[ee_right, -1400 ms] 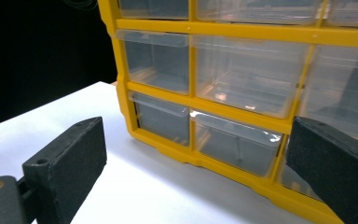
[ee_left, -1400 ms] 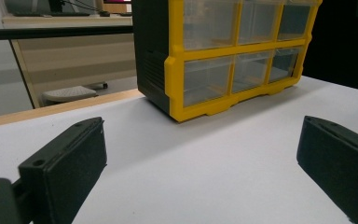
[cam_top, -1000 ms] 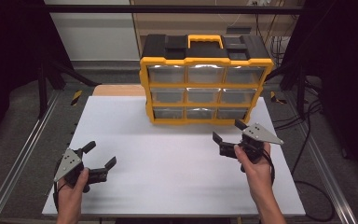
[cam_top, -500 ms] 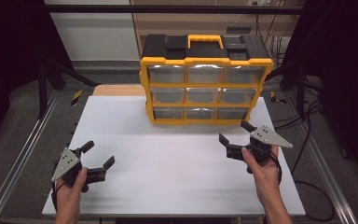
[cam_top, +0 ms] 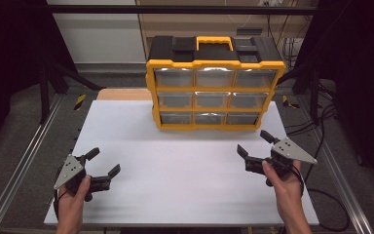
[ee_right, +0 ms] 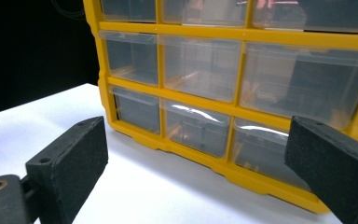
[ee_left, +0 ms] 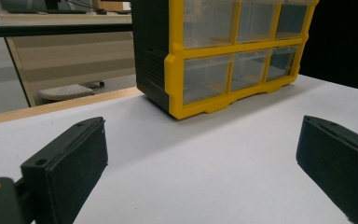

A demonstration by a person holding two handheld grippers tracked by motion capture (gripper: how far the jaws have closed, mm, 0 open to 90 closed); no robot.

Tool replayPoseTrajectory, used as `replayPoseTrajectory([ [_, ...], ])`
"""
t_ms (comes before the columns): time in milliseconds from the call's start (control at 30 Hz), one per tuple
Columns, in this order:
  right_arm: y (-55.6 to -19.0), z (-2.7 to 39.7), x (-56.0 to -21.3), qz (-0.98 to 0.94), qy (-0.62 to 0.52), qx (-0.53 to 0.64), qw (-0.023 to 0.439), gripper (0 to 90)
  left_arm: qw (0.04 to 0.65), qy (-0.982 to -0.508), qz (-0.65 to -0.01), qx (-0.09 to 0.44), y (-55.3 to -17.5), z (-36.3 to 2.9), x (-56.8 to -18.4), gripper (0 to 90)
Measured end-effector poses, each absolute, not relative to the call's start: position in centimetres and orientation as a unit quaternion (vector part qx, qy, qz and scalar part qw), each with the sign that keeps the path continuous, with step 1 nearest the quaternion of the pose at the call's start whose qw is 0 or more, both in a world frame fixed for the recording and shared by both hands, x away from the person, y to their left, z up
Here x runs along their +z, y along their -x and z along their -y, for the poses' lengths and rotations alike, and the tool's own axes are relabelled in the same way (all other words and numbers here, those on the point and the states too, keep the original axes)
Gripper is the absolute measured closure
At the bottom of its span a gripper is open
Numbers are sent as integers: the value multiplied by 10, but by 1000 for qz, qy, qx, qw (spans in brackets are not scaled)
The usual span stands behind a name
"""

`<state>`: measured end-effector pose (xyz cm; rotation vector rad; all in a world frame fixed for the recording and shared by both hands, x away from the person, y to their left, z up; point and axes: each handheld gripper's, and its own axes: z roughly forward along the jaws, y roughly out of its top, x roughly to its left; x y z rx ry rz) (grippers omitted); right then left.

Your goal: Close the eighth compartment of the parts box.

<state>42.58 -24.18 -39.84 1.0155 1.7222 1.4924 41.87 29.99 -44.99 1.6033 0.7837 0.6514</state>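
At the far middle of the white desk (cam_top: 175, 161) a yellow-and-black drawer cabinet (cam_top: 213, 83) is stood upright, its 9 clear drawers faced toward the person. The left tool (cam_top: 102, 163) is held released near the front left corner, well apart from the cabinet. The right tool (cam_top: 253, 145) is likewise held released, jaws spread wide, near the cabinet's lower right drawers without contact.

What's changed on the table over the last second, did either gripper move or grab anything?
The right gripper drew back toward the person and a little to the right, away from the drawer cabinet; its jaws remain open and empty. The left gripper barely shifted, also open. The cabinet kept its place on the white table, drawers closed.
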Motion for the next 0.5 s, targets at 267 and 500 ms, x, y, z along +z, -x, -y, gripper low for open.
replayPoseTrajectory([
  [267, -416, 258, -408, -656, -389, 564, 316, 69, 582, -688, -333, 276, -419, -300, -450, 21],
  [500, -410, 265, -418, -659, -391, 561, 313, 69, 580, -692, -332, 272, -420, -301, -452, 21],
])
